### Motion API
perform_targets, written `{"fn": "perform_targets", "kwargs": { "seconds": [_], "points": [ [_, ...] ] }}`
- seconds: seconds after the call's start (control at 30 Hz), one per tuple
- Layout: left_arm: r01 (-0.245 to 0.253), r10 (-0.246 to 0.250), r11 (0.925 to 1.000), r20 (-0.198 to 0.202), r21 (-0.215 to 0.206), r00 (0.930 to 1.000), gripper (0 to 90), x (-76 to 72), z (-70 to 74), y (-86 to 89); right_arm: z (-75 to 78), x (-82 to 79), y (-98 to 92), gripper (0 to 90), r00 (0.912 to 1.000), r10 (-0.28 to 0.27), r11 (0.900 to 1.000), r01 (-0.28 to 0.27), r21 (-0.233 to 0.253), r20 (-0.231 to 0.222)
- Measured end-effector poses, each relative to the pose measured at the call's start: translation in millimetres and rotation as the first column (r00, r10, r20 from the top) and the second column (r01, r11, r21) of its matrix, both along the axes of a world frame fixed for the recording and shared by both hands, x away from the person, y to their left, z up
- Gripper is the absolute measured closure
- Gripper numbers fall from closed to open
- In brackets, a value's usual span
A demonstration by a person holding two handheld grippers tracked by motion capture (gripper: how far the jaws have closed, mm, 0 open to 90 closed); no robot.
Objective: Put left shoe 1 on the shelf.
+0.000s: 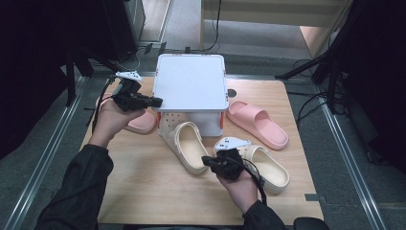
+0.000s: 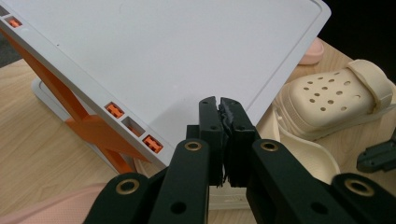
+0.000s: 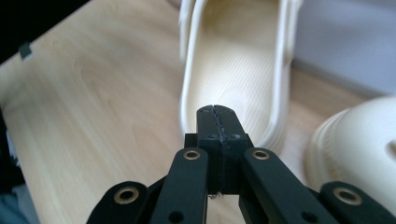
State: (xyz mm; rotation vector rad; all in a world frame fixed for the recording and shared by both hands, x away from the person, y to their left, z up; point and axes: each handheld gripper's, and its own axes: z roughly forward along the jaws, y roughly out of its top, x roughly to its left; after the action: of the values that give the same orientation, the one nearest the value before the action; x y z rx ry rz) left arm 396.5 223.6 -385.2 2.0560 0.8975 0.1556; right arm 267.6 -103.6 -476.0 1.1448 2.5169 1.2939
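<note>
**Both grippers closed and empty over a table of shoes**

The nearest cream clog (image 1: 186, 146) lies at the middle of the wooden table (image 1: 143, 191), its perforated toe against the near wall of the white box (image 1: 190, 81) and its open heel toward the person. The right gripper (image 1: 207, 160) hangs just right of that heel, jaws pressed together with nothing between them; the right gripper view shows the closed tips over the rim of the clog's heel opening (image 3: 233, 60), which suggests it is lined up to take the shoe by its side wall once the jaws part. The second cream clog (image 1: 265, 165) lies to the right, partly under the right hand (image 1: 242, 187).

The left gripper (image 1: 158, 101) is held at the left edge of the box lid, also shut on nothing. Its own view looks across the flat white lid (image 2: 177, 56) with orange latches (image 2: 152, 143) along the side, so it seems placed to steady or open the box.

A pink slide (image 1: 258, 123) lies right of the box; its partner (image 1: 140, 122) sits at the left, largely covered by the left hand (image 1: 112, 120).

Whether the right jaw tips touch the clog or hover above it cannot be told. The box's inside is hidden by the lid, and the far toe of the clog is blurred and cut off in the right gripper view.
</note>
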Motion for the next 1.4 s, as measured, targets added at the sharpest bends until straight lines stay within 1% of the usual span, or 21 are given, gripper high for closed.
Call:
{"fn": "perform_targets", "kwargs": {
  "seconds": [0.1, 0.2, 0.23, 0.33, 0.4, 0.47, 0.5, 0.6, 0.7, 0.8, 0.93, 1.1, 1.17, 1.23, 1.3, 1.33, 1.4],
  "points": [
    [-0.002, 0.002, 1.0, 0.0, 0.001, 1.0, 87.9, -0.2, 0.1, -0.2, -9.3, -6.7, 0.8, 90.0, 0.9998, 0.019, 1.0, -0.019, -0.017, 0.004],
    [0.0, 0.0, 1.0, 0.0, -0.001, 1.0, 87.8, -0.1, -0.1, 0.2, -17.0, -11.0, 3.1, 90.0, 0.9992, 0.04, 0.999, -0.041, -0.035, -0.008],
    [0.0, 0.0, 1.0, 0.0, -0.001, 1.0, 87.8, -0.1, -0.2, 0.3, -19.3, -12.4, 3.9, 90.0, 0.9988, 0.048, 0.998, -0.048, -0.051, -0.012],
    [-0.001, 0.001, 1.0, -0.003, -0.006, 1.0, 87.8, -0.2, -0.4, 0.4, -22.5, -14.2, 4.3, 90.0, 0.9975, 0.069, 0.995, -0.07, -0.068, -0.016],
    [-0.002, 0.002, 1.0, -0.002, -0.007, 1.0, 87.8, -0.2, -0.5, 0.4, -25.4, -14.7, 4.1, 90.0, 0.9966, 0.08, 0.993, -0.082, -0.083, -0.018],
    [0.0, 0.0, 1.0, -0.001, -0.004, 1.0, 87.8, -0.1, -0.3, 0.4, -28.2, -13.9, 3.8, 90.0, 0.9955, 0.089, 0.992, -0.092, -0.088, -0.032],
    [0.0, 0.0, 1.0, -0.001, -0.004, 1.0, 87.8, -0.1, -0.3, 0.4, -29.9, -13.5, 3.9, 90.0, 0.9948, 0.091, 0.991, -0.095, -0.089, -0.046],
    [0.001, -0.001, 1.0, -0.001, -0.003, 1.0, 87.8, 0.1, -0.3, 0.4, -33.1, -12.2, 5.2, 90.0, 0.9936, 0.098, 0.99, -0.103, -0.097, -0.056],
    [-0.001, 0.001, 1.0, -0.002, -0.004, 1.0, 87.8, -0.1, -0.3, 0.2, -35.8, -10.2, 8.8, 90.0, 0.9935, 0.106, 0.987, -0.11, -0.118, -0.043],
    [0.0, 0.0, 1.0, -0.002, -0.004, 1.0, 87.6, 0.1, -0.2, 0.4, -37.1, -8.3, 13.1, 90.0, 0.9929, 0.11, 0.986, -0.115, -0.117, -0.045],
    [0.0, 0.0, 1.0, -0.003, -0.004, 1.0, 87.6, 0.1, -0.2, 0.2, -36.3, -7.2, 19.0, 90.0, 0.9917, 0.123, 0.983, -0.127, -0.13, -0.037],
    [-0.001, 0.001, 1.0, -0.006, -0.004, 1.0, 87.6, 0.1, -0.1, 0.4, -33.8, -6.4, 27.8, 90.0, 0.9909, 0.132, 0.983, -0.134, -0.127, -0.024],
    [-0.001, 0.001, 1.0, -0.004, -0.004, 1.0, 87.6, 0.1, -0.1, 0.3, -31.4, -4.3, 31.2, 90.0, 0.9901, 0.139, 0.983, -0.14, -0.115, -0.019],
    [-0.001, 0.001, 1.0, -0.005, -0.004, 1.0, 87.6, 0.1, -0.2, 0.3, -28.4, -2.3, 33.9, 90.0, 0.991, 0.132, 0.986, -0.133, -0.102, -0.017],
    [-0.002, 0.002, 1.0, -0.004, -0.005, 1.0, 87.5, 0.0, -0.2, 0.1, -26.5, 1.2, 37.0, 90.0, 0.9912, 0.132, 0.987, -0.132, -0.094, -0.002],
    [-0.002, 0.002, 1.0, -0.004, -0.005, 1.0, 87.6, 0.0, -0.2, 0.1, -26.0, 2.9, 38.7, 90.0, 0.9916, 0.129, 0.987, -0.128, -0.093, 0.005],
    [-0.003, 0.003, 1.0, -0.005, -0.004, 1.0, 87.4, -0.1, 0.0, -0.3, -26.1, 6.4, 42.1, 90.0, 0.9917, 0.128, 0.988, -0.127, -0.091, 0.005]
  ]
}}
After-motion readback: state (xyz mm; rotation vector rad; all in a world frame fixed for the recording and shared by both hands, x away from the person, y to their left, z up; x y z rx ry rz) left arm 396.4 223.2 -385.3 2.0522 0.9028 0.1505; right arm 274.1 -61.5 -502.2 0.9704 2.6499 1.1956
